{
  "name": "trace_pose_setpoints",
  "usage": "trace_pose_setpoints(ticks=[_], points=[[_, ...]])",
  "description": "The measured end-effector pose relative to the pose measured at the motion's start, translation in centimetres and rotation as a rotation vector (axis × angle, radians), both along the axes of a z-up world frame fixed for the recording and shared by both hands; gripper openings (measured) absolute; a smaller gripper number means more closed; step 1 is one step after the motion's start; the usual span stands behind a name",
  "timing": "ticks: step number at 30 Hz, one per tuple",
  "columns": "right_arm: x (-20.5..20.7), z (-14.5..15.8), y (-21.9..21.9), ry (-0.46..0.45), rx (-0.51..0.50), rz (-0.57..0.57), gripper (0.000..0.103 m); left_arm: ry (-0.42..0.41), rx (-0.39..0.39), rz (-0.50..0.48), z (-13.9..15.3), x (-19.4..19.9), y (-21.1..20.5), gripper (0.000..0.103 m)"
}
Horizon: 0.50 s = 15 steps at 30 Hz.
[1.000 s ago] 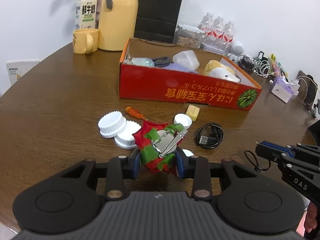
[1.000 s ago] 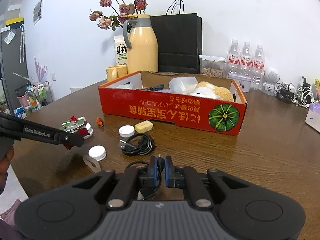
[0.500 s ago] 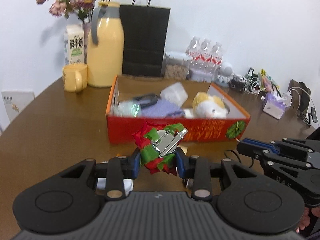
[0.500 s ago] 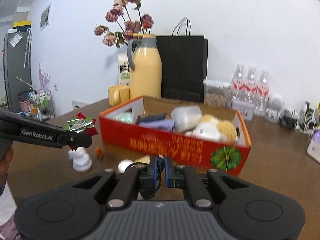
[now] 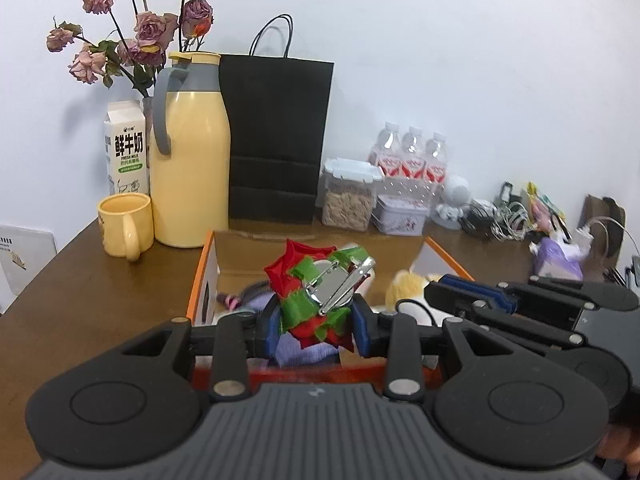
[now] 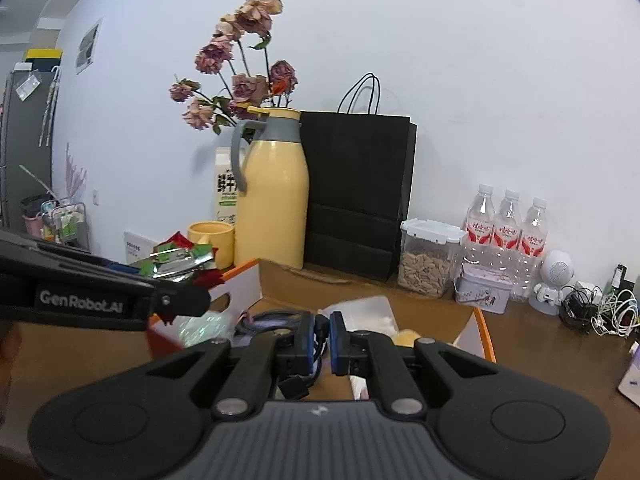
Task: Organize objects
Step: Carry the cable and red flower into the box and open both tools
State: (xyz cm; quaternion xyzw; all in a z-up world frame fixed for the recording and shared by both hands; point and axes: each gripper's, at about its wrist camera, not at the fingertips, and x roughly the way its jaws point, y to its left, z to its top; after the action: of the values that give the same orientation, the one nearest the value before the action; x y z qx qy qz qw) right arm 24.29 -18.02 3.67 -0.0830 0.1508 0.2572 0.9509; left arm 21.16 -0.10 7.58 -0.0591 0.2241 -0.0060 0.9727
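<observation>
Grippers over the box — both loaded.
Left gripper pinches a red-and-green bow with a chrome clip between its blue pads, held above the orange-rimmed cardboard box; to its right, the right gripper is pressed nearly together on a black cable — its plug dangles below the pads, over the same box.

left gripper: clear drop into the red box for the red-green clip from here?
Probably yes. The left gripper holds the red-green clip over the red box, whose top is open. The right gripper, shut on a black cable, hovers alongside, not underneath.
</observation>
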Motion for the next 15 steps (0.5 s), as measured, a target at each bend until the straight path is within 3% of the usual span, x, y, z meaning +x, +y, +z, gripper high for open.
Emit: trace_pose_setpoints(ticks=[9,15], points=[[5.2,-2.4,1.8,0.022,0.022,-0.045,0.007,0.012,-0.028,0.061,-2.5,5.2,0.5,0.035],[6.2,-4.1,2.1,0.072,0.000,-0.037,0.007,0.049,-0.013,0.067,-4.1,6.6,1.1,0.035]])
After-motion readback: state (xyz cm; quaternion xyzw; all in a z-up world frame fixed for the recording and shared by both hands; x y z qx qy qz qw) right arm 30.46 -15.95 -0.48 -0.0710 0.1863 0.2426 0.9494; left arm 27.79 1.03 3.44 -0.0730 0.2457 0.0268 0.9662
